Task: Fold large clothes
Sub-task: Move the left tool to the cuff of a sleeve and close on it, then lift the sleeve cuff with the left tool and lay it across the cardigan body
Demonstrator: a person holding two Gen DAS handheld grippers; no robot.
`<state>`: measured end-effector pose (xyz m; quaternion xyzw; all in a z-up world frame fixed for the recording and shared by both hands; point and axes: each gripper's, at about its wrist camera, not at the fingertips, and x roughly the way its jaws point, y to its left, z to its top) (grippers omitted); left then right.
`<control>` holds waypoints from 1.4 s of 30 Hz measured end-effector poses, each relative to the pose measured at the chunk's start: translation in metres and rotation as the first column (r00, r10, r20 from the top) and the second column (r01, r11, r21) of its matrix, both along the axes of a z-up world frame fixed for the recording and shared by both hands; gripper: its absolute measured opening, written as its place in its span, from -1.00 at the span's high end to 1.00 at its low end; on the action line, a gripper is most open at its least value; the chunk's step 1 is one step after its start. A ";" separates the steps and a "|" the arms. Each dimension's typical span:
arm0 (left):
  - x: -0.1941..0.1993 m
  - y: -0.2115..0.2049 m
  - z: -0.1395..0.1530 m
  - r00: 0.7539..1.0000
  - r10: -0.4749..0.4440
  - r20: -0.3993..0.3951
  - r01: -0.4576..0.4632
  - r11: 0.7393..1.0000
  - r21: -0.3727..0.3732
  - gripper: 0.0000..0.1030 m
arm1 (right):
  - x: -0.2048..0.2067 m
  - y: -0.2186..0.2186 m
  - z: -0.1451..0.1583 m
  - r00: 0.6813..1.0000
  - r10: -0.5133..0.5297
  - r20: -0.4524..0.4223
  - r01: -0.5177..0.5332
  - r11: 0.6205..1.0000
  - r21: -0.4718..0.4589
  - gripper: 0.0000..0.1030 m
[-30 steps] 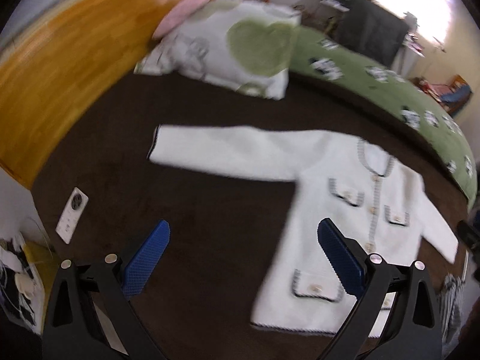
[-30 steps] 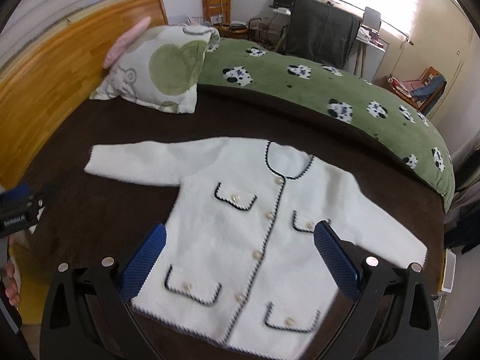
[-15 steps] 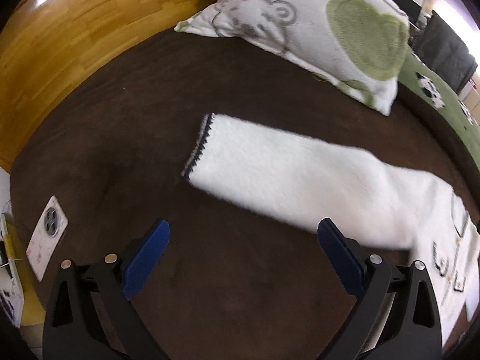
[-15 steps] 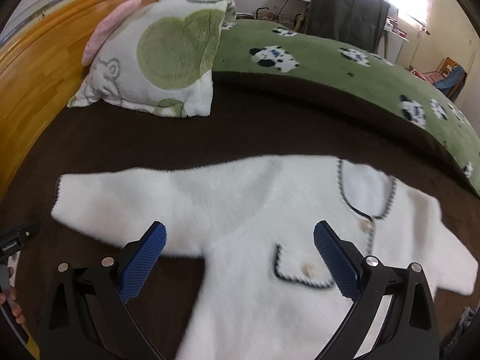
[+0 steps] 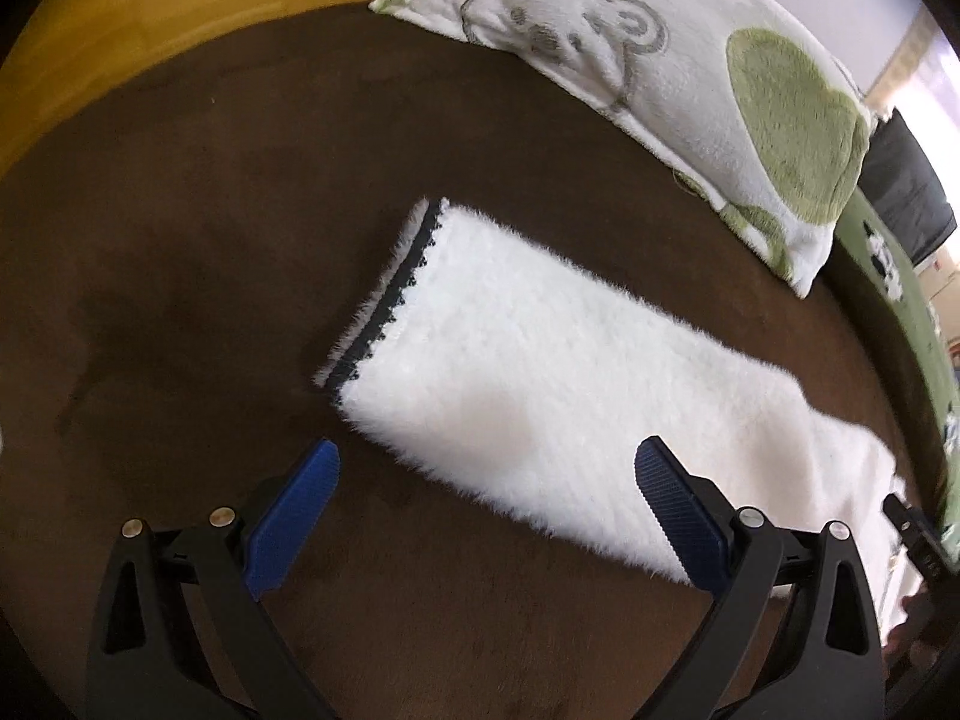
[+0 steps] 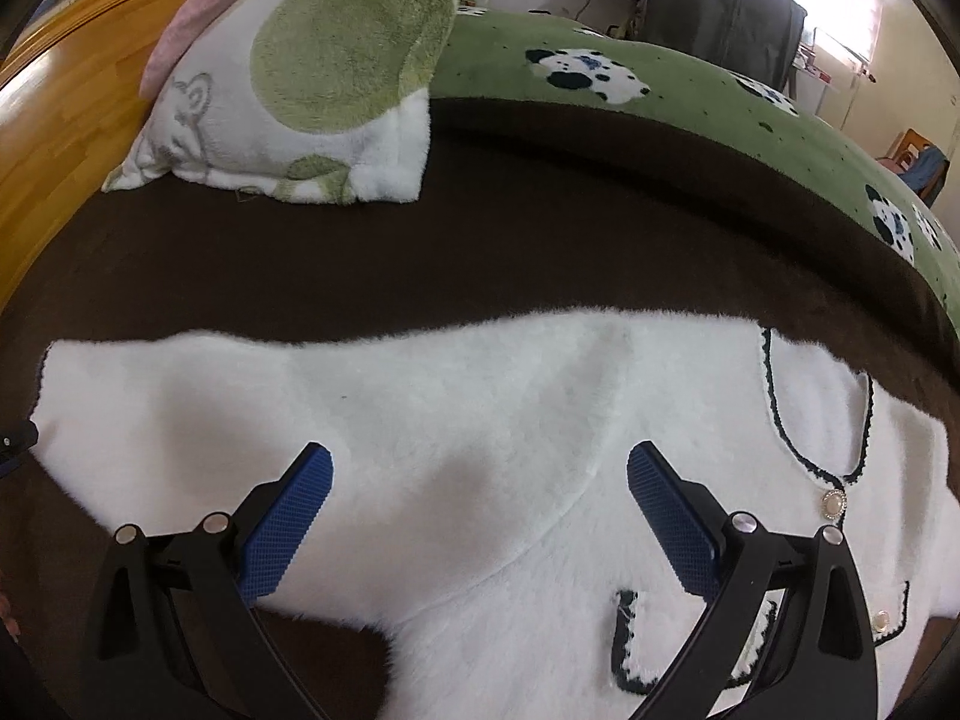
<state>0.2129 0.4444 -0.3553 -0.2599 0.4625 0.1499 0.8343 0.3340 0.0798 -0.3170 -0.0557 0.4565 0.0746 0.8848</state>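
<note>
Cardigan (image 6: 480,420) flat, sleeve (image 5: 540,372) lengthwise toward headboard (image 5: 150,12)

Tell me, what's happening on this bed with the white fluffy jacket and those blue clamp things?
A person holds a two-finger gripper in each hand over a white cardigan spread flat on the brown bedspread, ready to fold it. The left gripper is open near the cuff of one outstretched sleeve. The right gripper is open above where that sleeve joins the body. Neither grips the fabric yet, so no fold is made. A pillow lies near the wooden headboard.
</note>
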 end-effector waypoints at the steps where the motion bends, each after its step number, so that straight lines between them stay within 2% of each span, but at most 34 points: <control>1: 0.000 0.002 -0.003 1.000 0.000 0.009 0.000 1.000 -0.027 -0.88 | 0.002 -0.002 -0.002 1.000 -0.005 -0.007 0.005 1.000 0.009 -0.89; 4: 0.008 0.006 -0.015 1.000 0.003 0.021 -0.001 0.995 -0.098 -0.88 | 0.004 -0.004 -0.005 1.000 -0.001 0.001 0.001 1.000 -0.016 -0.89; 6: 0.012 0.005 -0.019 0.999 0.000 0.036 0.004 0.993 -0.116 -0.88 | 0.005 -0.006 -0.007 1.000 0.000 0.000 0.000 1.000 -0.024 -0.89; 13: 0.022 0.008 -0.023 0.997 0.020 0.079 -0.010 0.991 -0.132 -0.87 | 0.004 -0.012 -0.012 1.000 0.012 -0.001 -0.012 0.998 -0.058 -0.89; 16: 0.025 0.007 -0.022 0.997 0.021 0.072 -0.014 0.995 -0.098 -0.83 | 0.004 -0.013 -0.019 1.000 0.010 -0.018 -0.011 0.998 -0.057 -0.89; 17: 0.026 0.006 -0.021 0.998 0.021 0.066 -0.016 0.997 -0.076 -0.70 | 0.004 -0.012 -0.020 1.000 0.011 -0.021 -0.012 0.998 -0.055 -0.89; 19: 0.025 0.007 -0.019 0.998 0.032 0.056 -0.030 0.999 -0.042 -0.20 | 0.003 -0.010 -0.023 1.000 0.014 -0.026 -0.015 0.999 -0.049 -0.89; 20: 0.023 0.011 -0.019 0.998 0.043 0.055 -0.040 0.998 -0.049 0.19 | 0.003 -0.009 -0.024 1.000 0.013 -0.027 -0.014 0.999 -0.046 -0.89; 22: 0.017 0.021 -0.022 0.996 0.062 0.061 -0.056 0.993 -0.102 0.33 | 0.002 -0.007 -0.025 0.999 0.010 -0.035 -0.012 0.999 -0.034 -0.89; 24: 0.015 0.025 -0.022 0.996 0.062 0.069 -0.054 0.991 -0.122 0.58 | 0.001 -0.005 -0.024 0.999 0.013 -0.036 -0.014 0.999 -0.032 -0.89; 26: 0.017 0.018 -0.016 0.997 0.030 0.077 -0.022 0.995 -0.092 0.68 | 0.000 -0.003 -0.024 0.999 0.012 -0.035 -0.013 0.999 -0.038 -0.89; 28: 0.019 0.010 -0.005 0.995 -0.002 0.099 0.006 0.999 -0.045 0.70 | 0.000 -0.004 -0.025 0.999 0.007 -0.041 -0.009 0.999 -0.038 -0.89; 30: 0.020 0.006 0.003 0.993 -0.013 0.117 0.017 0.999 -0.029 0.70 | 0.001 -0.005 -0.027 0.999 0.000 -0.047 -0.002 0.999 -0.044 -0.89; 32: 0.025 0.002 0.004 0.993 -0.031 0.111 0.031 1.000 0.002 0.70 | 0.001 -0.007 -0.033 0.998 -0.009 -0.062 0.006 0.999 -0.046 -0.89; 37: 0.026 0.006 -0.008 0.995 -0.035 0.093 0.036 0.999 -0.015 0.71 | 0.000 -0.010 -0.054 0.993 -0.028 -0.113 0.022 0.998 -0.060 -0.89; 42: 0.025 0.007 -0.009 0.997 -0.041 0.071 0.042 0.999 -0.014 0.72 | -0.002 -0.010 -0.057 0.993 -0.038 -0.108 0.032 0.998 -0.061 -0.89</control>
